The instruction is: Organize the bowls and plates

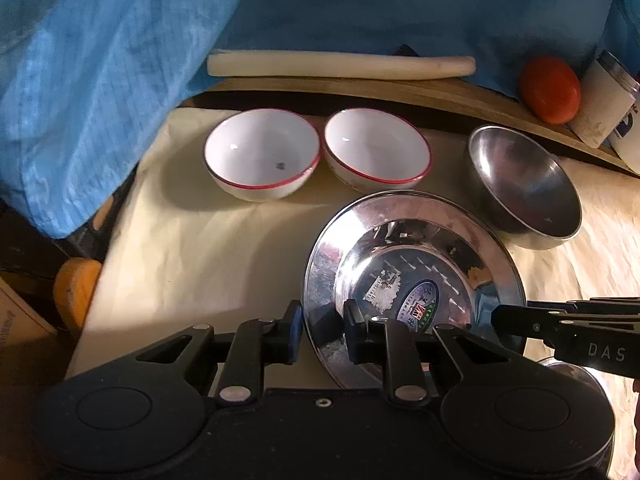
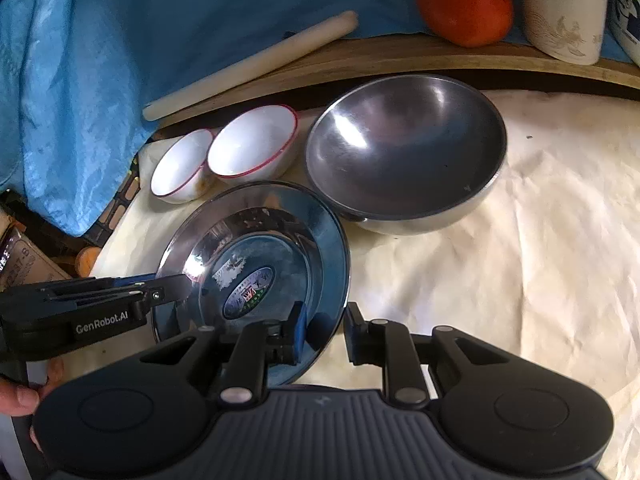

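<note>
My left tongs are closed on the near-left rim of the steel plate, one pad outside the rim and one inside. My right tongs are clamped on the same plate's near-right rim. The plate sits on the cream-covered counter, a printed sticker in its well. Behind it stand two white bowls with red rims, the left bowl and the right bowl, side by side. A larger steel bowl stands to the right, just behind the plate. Further back: a wooden ledge carrying a pale rolling pin, an orange fruit and a white jar. Blue cloth hangs behind and at left.
</note>
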`<state>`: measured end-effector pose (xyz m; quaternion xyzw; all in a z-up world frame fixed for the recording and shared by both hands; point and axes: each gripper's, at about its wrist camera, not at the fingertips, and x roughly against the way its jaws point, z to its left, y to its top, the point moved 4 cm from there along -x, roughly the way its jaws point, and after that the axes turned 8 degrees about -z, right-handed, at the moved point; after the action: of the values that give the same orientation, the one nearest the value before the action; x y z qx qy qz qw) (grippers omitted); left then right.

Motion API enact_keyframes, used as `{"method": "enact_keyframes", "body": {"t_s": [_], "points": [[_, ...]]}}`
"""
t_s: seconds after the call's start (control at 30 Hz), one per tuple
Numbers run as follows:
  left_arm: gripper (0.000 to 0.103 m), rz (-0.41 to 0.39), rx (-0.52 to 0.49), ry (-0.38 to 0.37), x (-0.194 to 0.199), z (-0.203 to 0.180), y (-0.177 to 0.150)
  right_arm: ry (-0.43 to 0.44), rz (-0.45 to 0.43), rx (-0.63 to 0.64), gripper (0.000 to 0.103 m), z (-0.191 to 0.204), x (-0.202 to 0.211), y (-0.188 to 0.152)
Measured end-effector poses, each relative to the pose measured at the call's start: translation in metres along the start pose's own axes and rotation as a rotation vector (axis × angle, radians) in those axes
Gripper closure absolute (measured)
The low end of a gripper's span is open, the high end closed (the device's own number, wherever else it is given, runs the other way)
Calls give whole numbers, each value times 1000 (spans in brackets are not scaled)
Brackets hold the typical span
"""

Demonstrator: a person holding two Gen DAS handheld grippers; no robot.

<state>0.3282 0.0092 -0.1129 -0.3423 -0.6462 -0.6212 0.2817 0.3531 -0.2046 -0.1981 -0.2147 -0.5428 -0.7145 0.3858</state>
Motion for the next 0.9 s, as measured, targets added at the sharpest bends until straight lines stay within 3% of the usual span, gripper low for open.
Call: {"method": "enact_keyframes", "body": {"t_s": [0.47,0.9], "points": [[81,-45,38,34,25,20,0,44,-37,60,81,17,10,4],[81,-73,3,-38,45,-2,-6,5,-87,56,81,11,51,-7]]}}
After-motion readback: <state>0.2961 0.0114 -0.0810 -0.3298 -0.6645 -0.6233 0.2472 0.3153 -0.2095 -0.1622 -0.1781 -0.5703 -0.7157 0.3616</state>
